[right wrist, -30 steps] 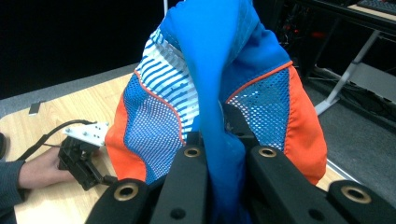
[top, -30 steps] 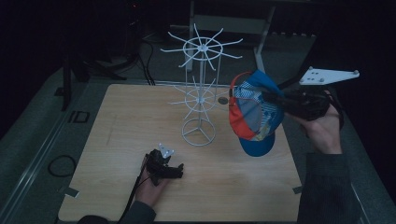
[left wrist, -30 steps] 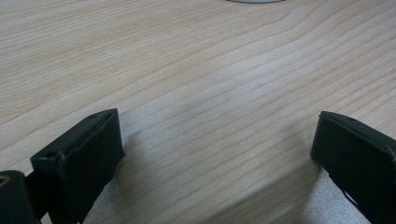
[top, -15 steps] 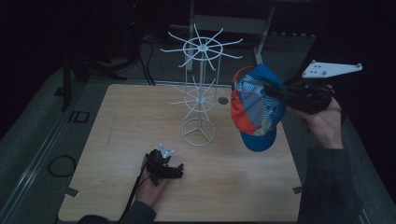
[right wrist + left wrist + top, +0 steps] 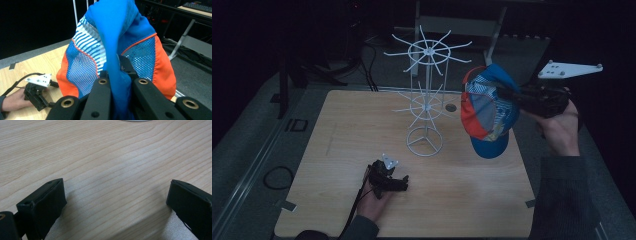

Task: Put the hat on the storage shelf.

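Observation:
A blue, orange and white mesh cap (image 5: 488, 112) hangs in the air at the table's right edge, brim down. My right gripper (image 5: 507, 94) is shut on its blue fabric (image 5: 112, 82), which is pinched between the two black jaws. A white wire hat stand (image 5: 426, 90) with spoked tiers rises from a ring base at the table's middle, left of the cap. My left gripper (image 5: 402, 184) lies on the wooden table (image 5: 337, 145) near the front. In the left gripper view its jaws stand wide apart over bare wood, open with nothing between them.
Dark floor surrounds the table, with cables (image 5: 362, 60) and a table frame (image 5: 492, 30) behind. A small round hole (image 5: 451, 107) sits in the tabletop right of the stand. A tape mark (image 5: 287, 205) is at the front left corner.
My right gripper has lifted the cap a little higher and nearer the stand's upper tier. The left gripper has stayed still on the table.

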